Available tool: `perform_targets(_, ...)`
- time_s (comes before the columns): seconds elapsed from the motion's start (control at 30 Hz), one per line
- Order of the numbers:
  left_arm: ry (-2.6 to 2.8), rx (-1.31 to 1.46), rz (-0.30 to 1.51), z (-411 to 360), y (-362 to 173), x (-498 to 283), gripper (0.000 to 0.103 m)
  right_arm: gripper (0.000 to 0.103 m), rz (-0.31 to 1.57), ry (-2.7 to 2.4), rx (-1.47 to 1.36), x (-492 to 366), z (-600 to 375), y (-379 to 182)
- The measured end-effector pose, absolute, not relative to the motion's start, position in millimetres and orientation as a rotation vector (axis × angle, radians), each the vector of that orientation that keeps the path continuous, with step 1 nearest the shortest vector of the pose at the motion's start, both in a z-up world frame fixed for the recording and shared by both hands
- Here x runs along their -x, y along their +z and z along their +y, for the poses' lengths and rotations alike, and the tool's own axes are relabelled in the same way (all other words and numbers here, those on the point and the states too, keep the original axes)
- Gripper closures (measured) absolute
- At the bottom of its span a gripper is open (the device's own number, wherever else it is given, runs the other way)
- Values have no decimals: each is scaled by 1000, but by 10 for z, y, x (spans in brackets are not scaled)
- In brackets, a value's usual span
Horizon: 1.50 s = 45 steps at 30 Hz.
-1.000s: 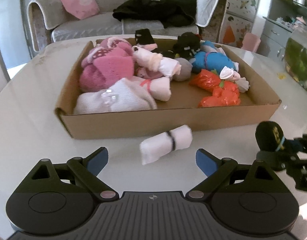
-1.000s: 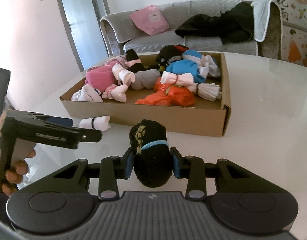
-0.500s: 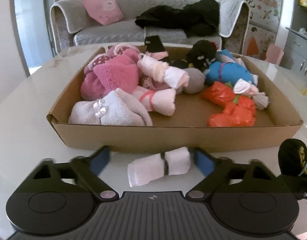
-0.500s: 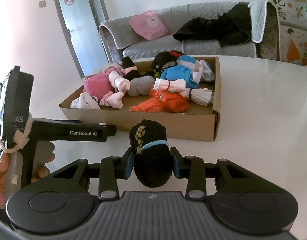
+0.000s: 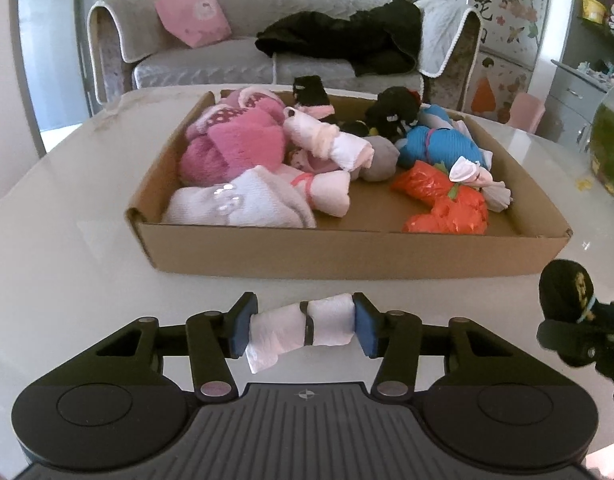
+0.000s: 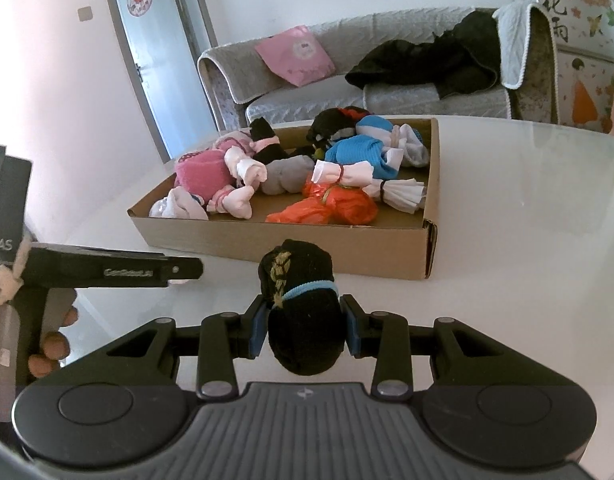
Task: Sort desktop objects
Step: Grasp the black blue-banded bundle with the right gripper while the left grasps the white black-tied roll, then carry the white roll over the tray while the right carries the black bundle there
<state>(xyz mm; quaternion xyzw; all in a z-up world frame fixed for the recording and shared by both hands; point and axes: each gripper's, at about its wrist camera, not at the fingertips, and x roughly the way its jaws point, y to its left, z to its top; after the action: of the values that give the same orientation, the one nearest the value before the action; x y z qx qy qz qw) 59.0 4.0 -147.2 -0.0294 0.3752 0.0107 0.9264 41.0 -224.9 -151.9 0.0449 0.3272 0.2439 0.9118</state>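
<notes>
L gripper [image 5: 303, 330] has just been closing its jaws and now pinches the white sock roll [image 5: 303, 330] end to end, just in front of the cardboard box [image 5: 347, 254] on the table [image 5: 67, 248], prob. to lift it in w/ the other bundles. R gripper [image 6: 303, 330] is clamped on a black sock roll [image 6: 299, 304], held above the table near the box, waiting its turn.

- left gripper [image 6: 187, 271] side arm: "GenRobot.AI", blurry
- black device [image 6: 7, 216] at left edge: "JAS", cut off
- floral panel [image 5: 503, 12] beside sofa: Chinese characters "桃花"
</notes>
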Motion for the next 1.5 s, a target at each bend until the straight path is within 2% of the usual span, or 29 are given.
perform_targets(0.4, 2, 64, 725, 348, -1167, -290, 46, 68, 659, 465, -149, -310, -2431, -1462)
perform_targets(0.8, 21, 29, 640, 666, -560, -247, 46, 68, 526, 436, -160, -422, -2648, -861)
perform_targets(1.2, -62, 13, 590, 306, -51, -1097, 46, 68, 458, 505, -79, -1206, -2237, -458)
perform_targets(1.5, -82, 10, 667, 88, -202, -1603, 46, 68, 531, 550, -48, -1599, -2011, -635)
